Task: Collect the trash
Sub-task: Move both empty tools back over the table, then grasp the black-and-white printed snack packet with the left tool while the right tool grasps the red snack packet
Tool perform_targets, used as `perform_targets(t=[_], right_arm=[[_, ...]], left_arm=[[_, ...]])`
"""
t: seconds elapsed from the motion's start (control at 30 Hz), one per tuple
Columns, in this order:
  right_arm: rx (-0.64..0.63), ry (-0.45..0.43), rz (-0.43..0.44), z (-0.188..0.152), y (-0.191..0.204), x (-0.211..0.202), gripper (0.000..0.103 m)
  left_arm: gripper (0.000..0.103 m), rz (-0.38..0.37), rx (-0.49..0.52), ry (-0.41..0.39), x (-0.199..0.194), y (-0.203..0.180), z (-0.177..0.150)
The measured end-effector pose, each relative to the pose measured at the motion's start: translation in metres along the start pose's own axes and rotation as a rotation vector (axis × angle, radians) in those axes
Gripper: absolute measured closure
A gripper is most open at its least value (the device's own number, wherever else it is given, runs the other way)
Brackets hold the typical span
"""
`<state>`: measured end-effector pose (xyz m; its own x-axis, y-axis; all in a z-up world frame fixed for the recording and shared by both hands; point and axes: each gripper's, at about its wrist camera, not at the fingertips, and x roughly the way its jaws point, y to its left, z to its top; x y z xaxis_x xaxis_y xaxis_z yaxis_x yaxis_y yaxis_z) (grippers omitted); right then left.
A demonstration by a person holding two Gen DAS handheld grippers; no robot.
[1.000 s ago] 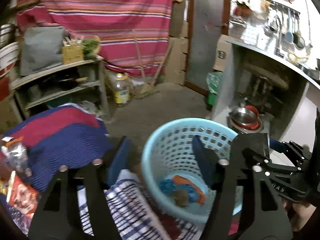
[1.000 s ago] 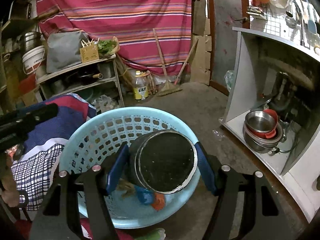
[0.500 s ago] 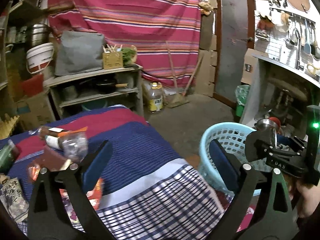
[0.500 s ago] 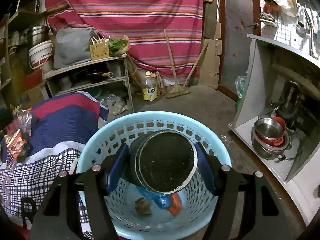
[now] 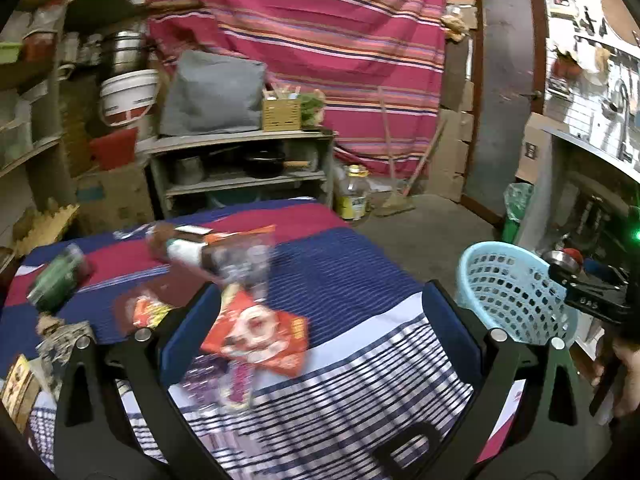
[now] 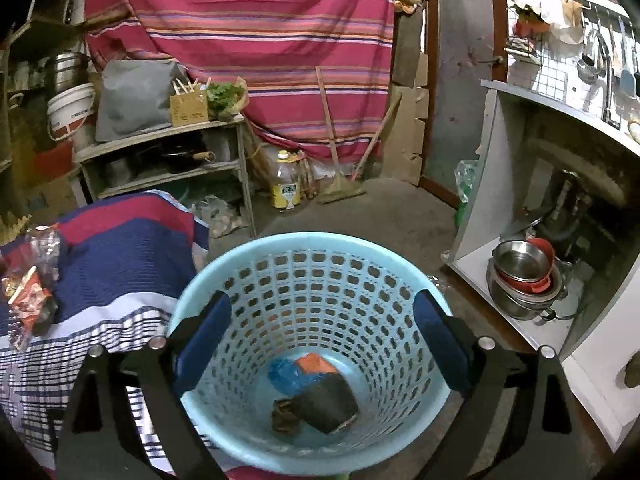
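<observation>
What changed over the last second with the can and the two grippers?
The right hand-held gripper opened and let go of the dark can, which now lies at the bottom of the blue basket. The left hand-held gripper swung left from the basket to above the red snack wrapper on the striped cloth, open throughout. The basket stayed put.

The right gripper [image 6: 320, 340] hangs jaws wide over a pale blue perforated plastic basket [image 6: 256, 256]; a dark round tin [image 6: 328, 406] lies below them inside.
</observation>
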<state>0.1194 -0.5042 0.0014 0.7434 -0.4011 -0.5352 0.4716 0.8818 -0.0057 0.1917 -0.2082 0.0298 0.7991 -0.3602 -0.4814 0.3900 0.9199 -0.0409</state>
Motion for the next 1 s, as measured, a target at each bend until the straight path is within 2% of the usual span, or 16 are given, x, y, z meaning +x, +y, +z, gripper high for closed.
perform_targets(t=[0.2, 0.57, 0.83, 1.0], right_arm=[[-0.011, -0.007, 0.069, -0.007, 0.039, -0.017, 0.012], [-0.107, -0.009, 0.183, -0.028, 0.133, -0.044, 0.012], [-0.152, 0.008, 0.232, -0.037, 0.181, -0.047, 0.012], [-0.179, 0.02, 0.253, -0.043, 0.207, -0.045, 0.012]], left_arm=[[0.006, 0.084, -0.025, 0.005, -0.023, 0.044, -0.012], [0.006, 0.222, -0.107, 0.041, -0.05, 0.138, -0.038], [0.006, 0.277, -0.158, 0.093, -0.047, 0.194, -0.057], [0.014, 0.27, -0.208, 0.141, -0.035, 0.223, -0.068]])
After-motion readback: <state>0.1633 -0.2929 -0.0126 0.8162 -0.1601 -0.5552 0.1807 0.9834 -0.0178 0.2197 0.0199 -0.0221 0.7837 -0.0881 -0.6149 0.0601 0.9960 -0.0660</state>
